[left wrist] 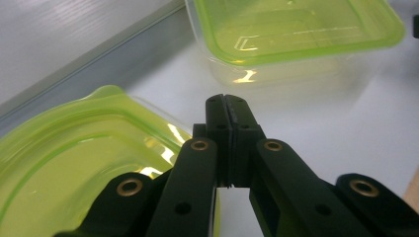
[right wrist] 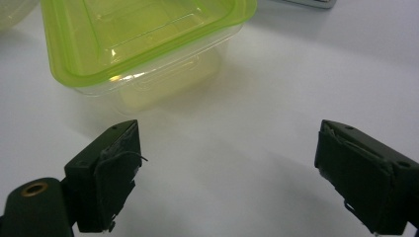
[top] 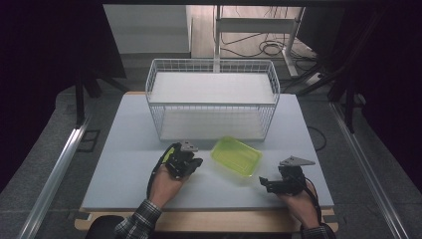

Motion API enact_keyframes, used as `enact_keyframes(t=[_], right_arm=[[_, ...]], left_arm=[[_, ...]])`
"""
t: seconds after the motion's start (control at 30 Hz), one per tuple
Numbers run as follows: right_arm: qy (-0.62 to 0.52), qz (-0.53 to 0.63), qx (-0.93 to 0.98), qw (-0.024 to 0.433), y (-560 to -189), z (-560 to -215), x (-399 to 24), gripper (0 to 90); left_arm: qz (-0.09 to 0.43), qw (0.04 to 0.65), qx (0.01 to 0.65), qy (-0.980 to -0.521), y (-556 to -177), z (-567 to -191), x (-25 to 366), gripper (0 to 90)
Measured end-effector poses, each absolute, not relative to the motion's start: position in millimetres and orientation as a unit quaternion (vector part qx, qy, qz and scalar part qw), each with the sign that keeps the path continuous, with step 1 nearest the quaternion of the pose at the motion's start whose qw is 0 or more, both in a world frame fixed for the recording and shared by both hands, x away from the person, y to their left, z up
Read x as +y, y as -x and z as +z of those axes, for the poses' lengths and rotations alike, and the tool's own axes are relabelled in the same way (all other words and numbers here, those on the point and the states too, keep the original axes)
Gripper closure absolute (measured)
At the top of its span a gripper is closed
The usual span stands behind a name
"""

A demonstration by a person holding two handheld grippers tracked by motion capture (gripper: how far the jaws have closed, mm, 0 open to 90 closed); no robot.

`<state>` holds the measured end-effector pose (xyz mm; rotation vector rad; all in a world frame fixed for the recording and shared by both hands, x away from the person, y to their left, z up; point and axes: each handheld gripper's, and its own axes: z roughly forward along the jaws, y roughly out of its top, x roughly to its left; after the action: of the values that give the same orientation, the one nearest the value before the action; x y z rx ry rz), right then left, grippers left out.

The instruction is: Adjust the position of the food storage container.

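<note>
Pale grey tabletop [top: 124, 164] in a dim room, container between two grippers.
A white wire basket [top: 211, 99] stands at the tabletop's far middle; cables lie on the floor beyond. In front of it sits a clear rectangular plastic container with a lime-green rim [top: 236, 156]. The left gripper [top: 191, 167], fingers pressed together, seems to pinch a translucent lime-green lid [left wrist: 74, 148]; the right gripper [top: 264, 183] rests with fingers wide.

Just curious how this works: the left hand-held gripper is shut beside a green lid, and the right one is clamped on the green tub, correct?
Not quite: the right hand-held gripper is open, short of the green tub, as the right gripper view shows. The rest holds.
</note>
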<state>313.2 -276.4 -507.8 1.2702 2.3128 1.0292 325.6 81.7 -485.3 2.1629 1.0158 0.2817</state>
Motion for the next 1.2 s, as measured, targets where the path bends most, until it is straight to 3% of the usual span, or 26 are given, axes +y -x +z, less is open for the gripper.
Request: enact_keyframes(t=[1.2], right_arm=[[-0.436, 0.352, 0.815, 0.15, -313, -510, -274, 12.4]], left_arm=[[0.147, 0.342, 0.507, -0.777, -327, -495, 182, 90.0]])
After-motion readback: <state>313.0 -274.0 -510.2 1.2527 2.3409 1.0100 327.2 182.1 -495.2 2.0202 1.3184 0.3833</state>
